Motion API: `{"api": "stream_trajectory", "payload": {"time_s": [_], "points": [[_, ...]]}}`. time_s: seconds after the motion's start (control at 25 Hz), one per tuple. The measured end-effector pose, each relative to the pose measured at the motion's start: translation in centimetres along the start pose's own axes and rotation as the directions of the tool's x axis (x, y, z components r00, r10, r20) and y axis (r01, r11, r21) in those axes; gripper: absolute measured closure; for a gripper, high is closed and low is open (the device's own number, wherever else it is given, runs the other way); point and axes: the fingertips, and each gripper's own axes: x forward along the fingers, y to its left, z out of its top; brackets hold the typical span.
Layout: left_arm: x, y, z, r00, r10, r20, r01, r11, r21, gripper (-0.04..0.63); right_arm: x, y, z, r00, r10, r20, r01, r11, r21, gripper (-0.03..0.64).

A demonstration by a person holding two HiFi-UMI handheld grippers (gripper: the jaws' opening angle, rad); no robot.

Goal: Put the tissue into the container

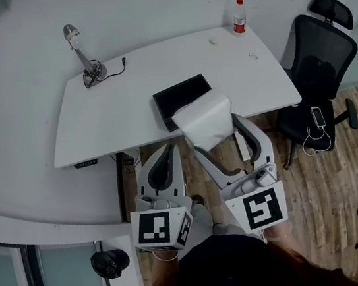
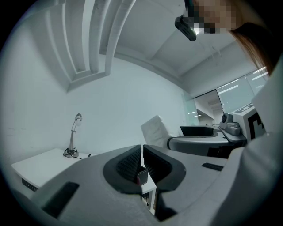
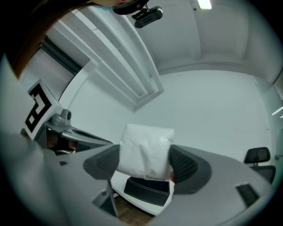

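Note:
A white pack of tissue (image 1: 205, 120) is clamped between the jaws of my right gripper (image 1: 217, 136), held in the air just in front of the table's near edge. In the right gripper view the tissue pack (image 3: 146, 151) fills the gap between the dark pads. The black open container (image 1: 183, 100) stands on the white table (image 1: 115, 115) right behind the pack; its front wall shows below the pack as the container (image 3: 147, 190). My left gripper (image 1: 168, 152) hangs lower left, jaws closed with nothing between them; the left gripper (image 2: 142, 164) shows pads nearly touching.
A desk lamp (image 1: 83, 55) with its cable stands at the table's back left. A bottle (image 1: 238, 17) with a red label is at the back right. A black office chair (image 1: 317, 65) sits to the right on the wooden floor.

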Motion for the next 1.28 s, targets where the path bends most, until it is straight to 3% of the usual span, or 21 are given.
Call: {"api": "stream_trajectory", "payload": {"time_s": [1.28], "points": [[8.2, 7.7, -1.0, 0.997, -0.074, -0.001, 0.074, 0.995, -0.06, 0.561, 10.6, -2.7, -5.2, 0.984, -0.075, -0.159, 0.068, 0.996, -0.054, 0.242]]}}
